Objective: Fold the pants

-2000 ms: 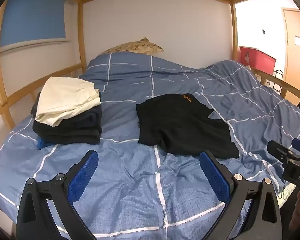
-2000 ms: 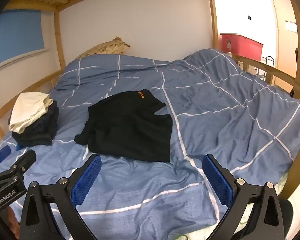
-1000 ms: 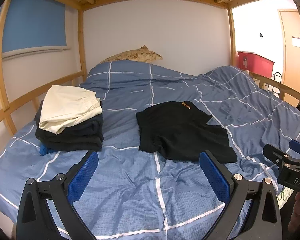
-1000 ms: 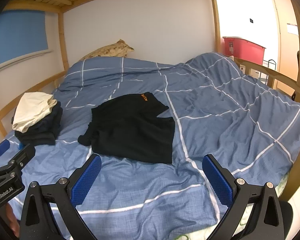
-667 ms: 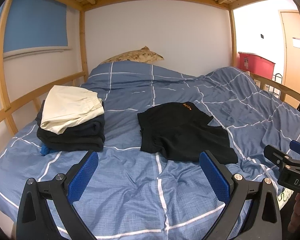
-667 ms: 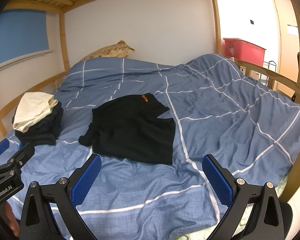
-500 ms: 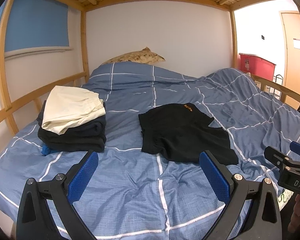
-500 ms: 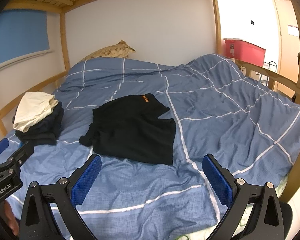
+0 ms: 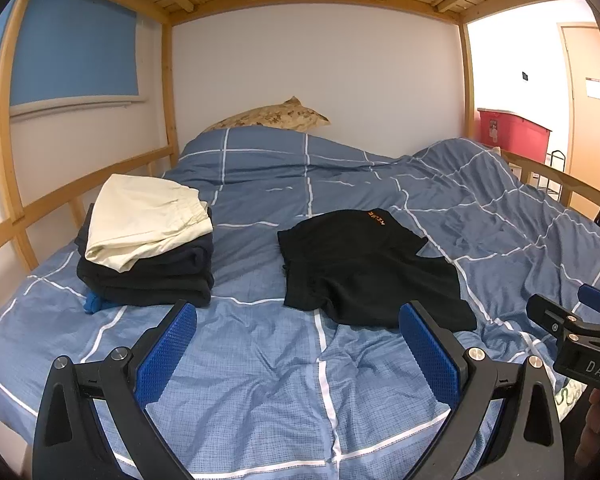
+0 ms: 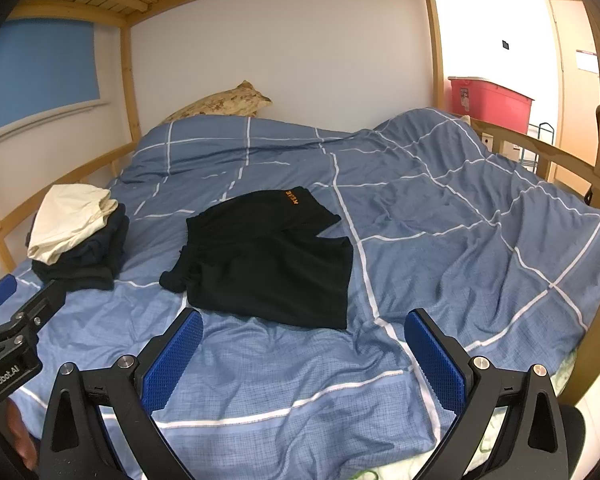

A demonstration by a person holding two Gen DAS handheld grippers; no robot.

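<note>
Bed point(image 9: 260, 380), blue checked duvet, fills the frame. Black pants point(image 9: 364, 268) lie spread flat at frame centre, orange lettering at the upper edge. Folded stack point(image 9: 148, 256), cream piece on top, centre left, well apart from pants. Left tool point(image 9: 298, 350) and right tool point(image 10: 304, 354): fingers spread wide, nothing between them, low in frame, clear of pants.

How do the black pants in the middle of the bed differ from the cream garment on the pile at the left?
The black pants lie alone, flat on the blue duvet, loosely spread with uneven edges; the cream garment is folded compactly and sits on top of a stack of dark clothes. The pants carry small orange lettering; the cream garment looks plain. Both rest on the bed, touched by neither tool.
</note>
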